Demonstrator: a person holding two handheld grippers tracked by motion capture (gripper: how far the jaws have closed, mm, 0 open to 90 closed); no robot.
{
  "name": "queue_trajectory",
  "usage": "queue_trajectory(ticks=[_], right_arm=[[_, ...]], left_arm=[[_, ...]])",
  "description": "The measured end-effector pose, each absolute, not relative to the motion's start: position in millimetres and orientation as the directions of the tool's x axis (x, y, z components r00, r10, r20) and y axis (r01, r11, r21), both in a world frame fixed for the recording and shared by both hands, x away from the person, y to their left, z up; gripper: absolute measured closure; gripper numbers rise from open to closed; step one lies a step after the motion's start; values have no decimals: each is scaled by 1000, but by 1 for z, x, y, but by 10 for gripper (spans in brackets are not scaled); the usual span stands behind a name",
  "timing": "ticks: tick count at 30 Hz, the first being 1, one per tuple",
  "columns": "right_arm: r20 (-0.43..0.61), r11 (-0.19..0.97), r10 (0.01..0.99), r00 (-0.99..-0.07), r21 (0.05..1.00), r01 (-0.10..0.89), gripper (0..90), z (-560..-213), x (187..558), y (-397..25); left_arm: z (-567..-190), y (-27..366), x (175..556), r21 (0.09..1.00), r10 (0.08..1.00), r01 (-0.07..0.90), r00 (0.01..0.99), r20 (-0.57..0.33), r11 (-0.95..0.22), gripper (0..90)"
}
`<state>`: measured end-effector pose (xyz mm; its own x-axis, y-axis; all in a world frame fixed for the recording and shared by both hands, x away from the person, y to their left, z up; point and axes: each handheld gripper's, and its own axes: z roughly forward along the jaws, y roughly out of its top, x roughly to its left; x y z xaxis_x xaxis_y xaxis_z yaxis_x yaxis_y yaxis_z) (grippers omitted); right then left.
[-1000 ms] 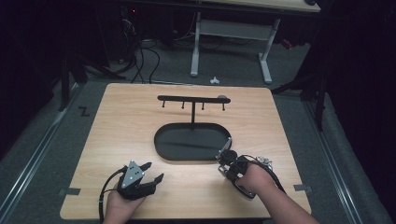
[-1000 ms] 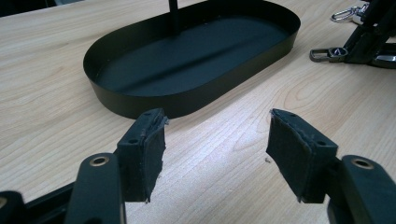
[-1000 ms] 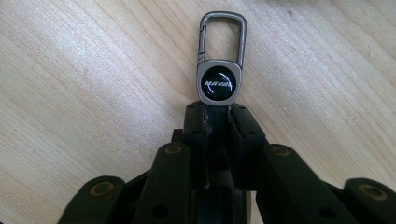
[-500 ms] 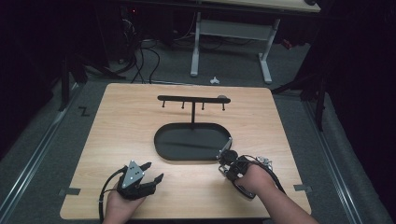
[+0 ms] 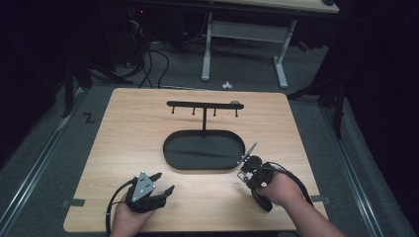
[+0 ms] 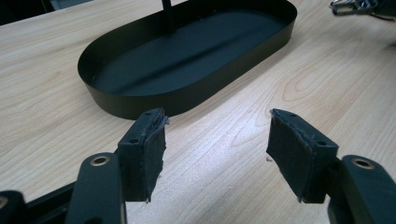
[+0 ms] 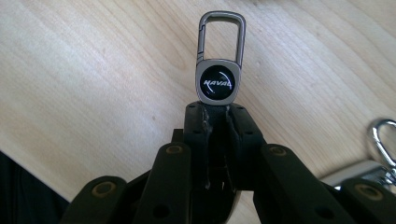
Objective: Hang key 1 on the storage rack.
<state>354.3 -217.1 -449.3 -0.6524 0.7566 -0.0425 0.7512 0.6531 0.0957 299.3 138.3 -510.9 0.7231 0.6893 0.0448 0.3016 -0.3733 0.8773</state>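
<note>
Right claw (image 7: pixel 215 114): we see jaws pinched tight on lower end of grey metal key fob with carabiner clip (image 7: pixel 218 60); clip loop points forward, free beyond tips, likely held so for hooking. Second silver clip (image 7: pixel 380 144) lies just beside claw on worktop.

Left claw (image 6: pixel 215 140): jaws wide apart, holding nothing, low over light wooden worktop (image 6: pixel 289 88).

Just ahead of both claws: black oval metal tray (image 5: pixel 170 148) whose post carries hook bar (image 5: pixel 203 104), pegs bare.

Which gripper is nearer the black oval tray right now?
Right. The right gripper, shut on a keychain, sits just off the tray's near right rim. The left gripper, open and empty, is farther back toward the table's near edge.
</note>
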Motion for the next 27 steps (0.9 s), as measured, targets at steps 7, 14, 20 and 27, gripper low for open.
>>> queue_trajectory(ticks=[7,14,20,27], right_arm=[[-50,647,760,-648,150,747,802,-428,349,-225],[-44,632,771,-636,180,754,802,-417,350,-228],[-49,627,774,-632,198,753,803,-407,353,-228],[-43,631,769,-638,218,745,802,-396,357,-225]], left_arm=[[-512,137,299,873,689,307,724,45,-380,372],[-512,137,298,877,687,302,726,43,-374,371],[-512,137,298,878,684,299,728,43,-374,371],[-511,138,296,879,679,290,733,49,-378,371]])
